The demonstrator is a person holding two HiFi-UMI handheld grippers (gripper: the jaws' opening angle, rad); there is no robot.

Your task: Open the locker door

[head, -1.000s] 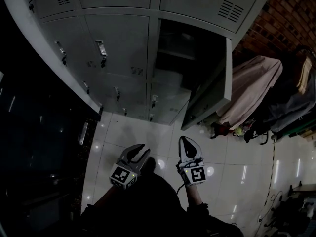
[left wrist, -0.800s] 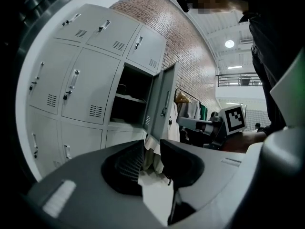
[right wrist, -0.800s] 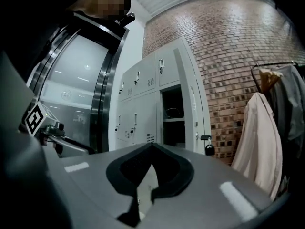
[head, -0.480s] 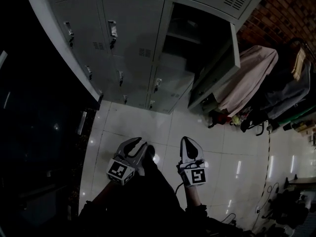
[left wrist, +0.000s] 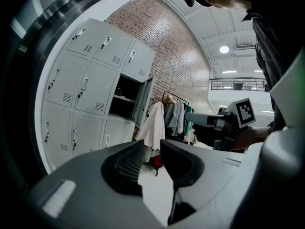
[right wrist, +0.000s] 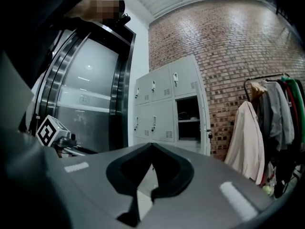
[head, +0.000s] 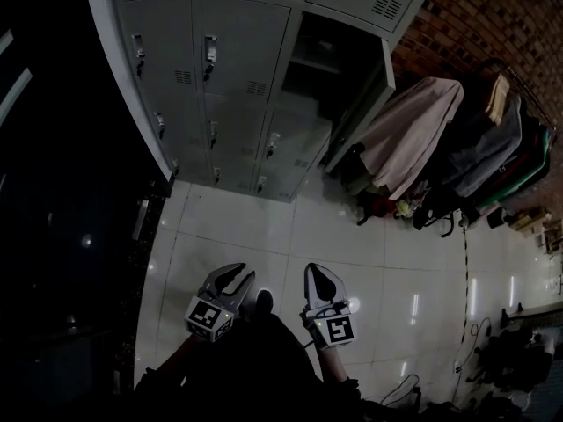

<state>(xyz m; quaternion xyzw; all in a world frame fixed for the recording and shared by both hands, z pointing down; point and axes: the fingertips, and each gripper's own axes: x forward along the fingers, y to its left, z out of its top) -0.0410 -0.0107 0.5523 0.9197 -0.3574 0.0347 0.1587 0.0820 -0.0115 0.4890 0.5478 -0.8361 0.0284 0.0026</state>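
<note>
Jaws of the left gripper [left wrist: 151, 147] stood a narrow gap apart with nothing between them. Jaws of the right gripper [right wrist: 151, 146] met at the tips, also empty. Both grippers were held low over the floor [head: 237, 227], well apart from the lockers.

The locker door [head: 368, 104] hung swung out to the right, edge-on in the right gripper view [right wrist: 207, 123], already open as in the earlier frames. Its compartment [head: 330, 55] was dark inside with one shelf [right wrist: 188, 120] across it. It sat in the right-hand column of the locker bank [head: 229, 69].

Versus a second before, the lockers sat higher and smaller in the head view. More bare tile lay between their base and the grippers. The left gripper [head: 236, 277] and right gripper [head: 318, 272] sat lower in frame, and the left jaws looked less spread than then.

Locker bank: grey sheet metal, flat rectangular doors, small louvred vents, upright latch handles. Floor: white glossy square tiles with light reflections. Behind and right of the lockers was a red brick wall [head: 493, 16]. A pale coat [head: 409, 134] hung just beside the open door, with darker hanging clothes [head: 497, 148] further right. A dark-framed glass door [right wrist: 90, 104] stood left of the bank. The gripper bodies were smooth grey plastic, and each carried a black-and-white marker cube.
</note>
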